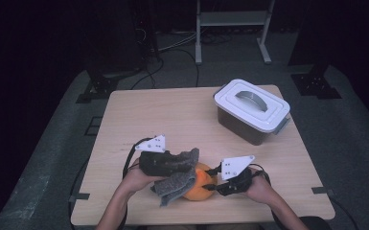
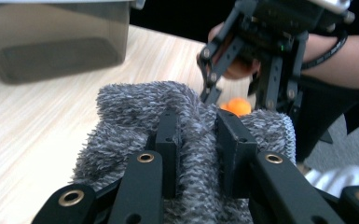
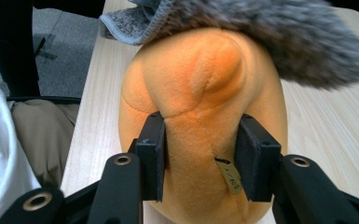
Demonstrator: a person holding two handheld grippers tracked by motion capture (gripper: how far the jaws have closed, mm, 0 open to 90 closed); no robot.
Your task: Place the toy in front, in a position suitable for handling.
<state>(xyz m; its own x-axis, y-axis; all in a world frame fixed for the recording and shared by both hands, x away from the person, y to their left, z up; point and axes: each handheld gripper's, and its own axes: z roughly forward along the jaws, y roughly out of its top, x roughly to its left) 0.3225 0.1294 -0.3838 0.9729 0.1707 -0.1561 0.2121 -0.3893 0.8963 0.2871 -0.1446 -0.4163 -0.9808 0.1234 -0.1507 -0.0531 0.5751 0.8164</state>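
Near the counter's (image 1: 139,110) front edge, the right claw (image 3: 199,156) grips a rounded orange plush toy (image 3: 205,93); the left claw (image 2: 196,140) pinches a fuzzy grey cloth (image 2: 135,112) draped over it.

the light wooden table top (image 1: 172,115) lies bare across its far left and middle, so a hand could pass freely there. the far right corner is blocked by a dark translucent plastic box with a white handled lid (image 1: 251,110), standing well apart from the hands. at the near edge the way is crowded: the left gripper (image 1: 184,165) is clamped on a fuzzy grey cloth (image 1: 177,181) that drapes over a soft orange plush toy (image 1: 199,184), and the right gripper (image 1: 213,184) pinches that toy from the other side. the two grippers stand close together, with no gap between them for anything to pass. bare strips of table remain at the near left and near right corners.
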